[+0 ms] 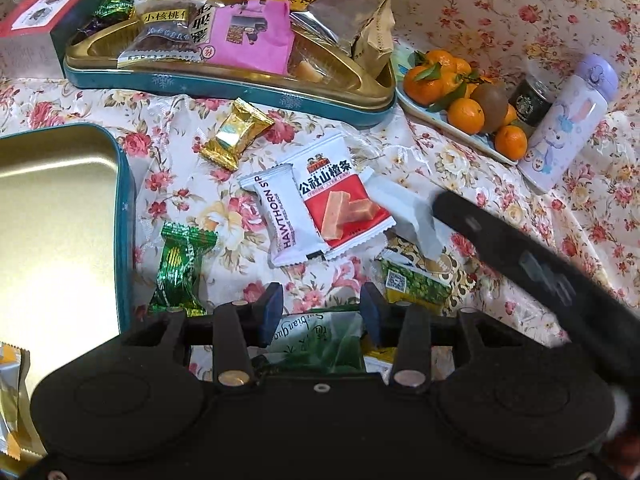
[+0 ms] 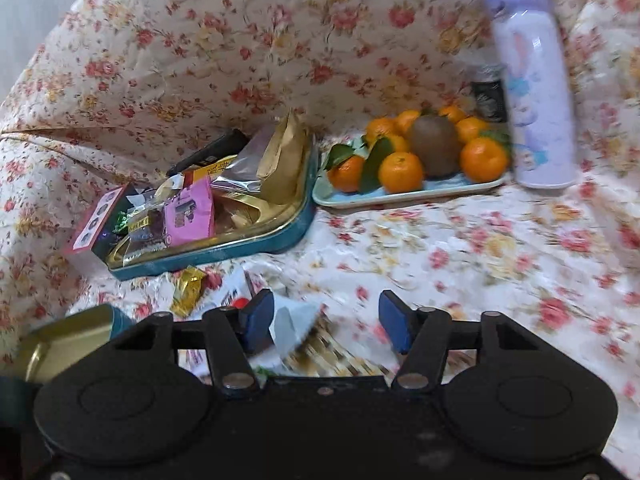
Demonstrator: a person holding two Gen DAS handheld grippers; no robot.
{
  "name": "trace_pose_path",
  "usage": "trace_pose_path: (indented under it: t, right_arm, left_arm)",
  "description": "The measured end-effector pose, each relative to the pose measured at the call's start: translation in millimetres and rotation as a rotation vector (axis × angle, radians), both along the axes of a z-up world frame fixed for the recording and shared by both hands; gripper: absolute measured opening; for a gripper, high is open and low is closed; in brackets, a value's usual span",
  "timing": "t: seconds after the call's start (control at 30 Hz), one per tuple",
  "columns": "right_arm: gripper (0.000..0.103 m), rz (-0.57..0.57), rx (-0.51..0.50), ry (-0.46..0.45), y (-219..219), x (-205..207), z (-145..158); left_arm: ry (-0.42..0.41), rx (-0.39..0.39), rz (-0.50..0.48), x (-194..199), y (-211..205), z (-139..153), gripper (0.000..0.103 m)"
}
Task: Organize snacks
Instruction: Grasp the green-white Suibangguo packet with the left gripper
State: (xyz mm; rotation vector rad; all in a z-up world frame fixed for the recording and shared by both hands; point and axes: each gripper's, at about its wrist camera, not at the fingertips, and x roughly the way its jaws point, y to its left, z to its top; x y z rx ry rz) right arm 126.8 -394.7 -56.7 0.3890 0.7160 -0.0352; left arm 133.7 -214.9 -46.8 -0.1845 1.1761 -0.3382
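Left tongs [image 1: 322, 312] are standing spread above a green translucent packet [image 1: 320, 344], pads not pressing it. Right tongs [image 2: 326, 326] are also spread, a white wrapper corner [image 2: 294, 326] lying against the left pad [image 2: 258, 326], ungripped. Ahead of the left tongs, two glossy hawthorn sachets [image 1: 316, 208] are overlapping on the floral-clothed desk [image 1: 500, 12]; the teal tin [image 1: 224, 84], gold-lined, is sitting beyond, heaped. Likely risks: slick crinkled film slipping from a shallow pinch; two overlapping sachets lifting together; the tongs colliding.

Ahead of the fingers, a glossy gold-lined metal tin [image 1: 224, 80] holds shiny foil and plastic wrappers on a floral cloth [image 1: 500, 12]; a smooth plastic-looking bottle [image 1: 568, 128] stands beyond.
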Motion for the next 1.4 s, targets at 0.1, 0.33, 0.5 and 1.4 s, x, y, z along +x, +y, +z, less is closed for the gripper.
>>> trace_pose_path:
  t: [0.1, 0.33, 0.5, 1.4]
  right_arm:
    - [0.041, 0.026, 0.013, 0.053, 3.8, 20.7, -9.5]
    - [0.040, 0.112, -0.039, 0.091, 13.9, 0.6, -11.8]
    - [0.039, 0.082, -0.015, 0.106, 2.4, -30.8, -11.0]
    - [0.062, -0.053, -0.243, -0.046, 19.7, -154.0, -10.3]
  left_arm:
    - [-0.003, 0.002, -0.001, -5.9, 2.1, 0.6, 0.051]
    - [-0.010, 0.013, -0.030, -27.6, 2.4, -2.3, 0.046]
    - [-0.050, 0.051, -0.082, -52.0, -2.1, -4.0, 0.046]
    - [-0.221, 0.060, -0.213, -99.7, 19.9, 22.8, 0.049]
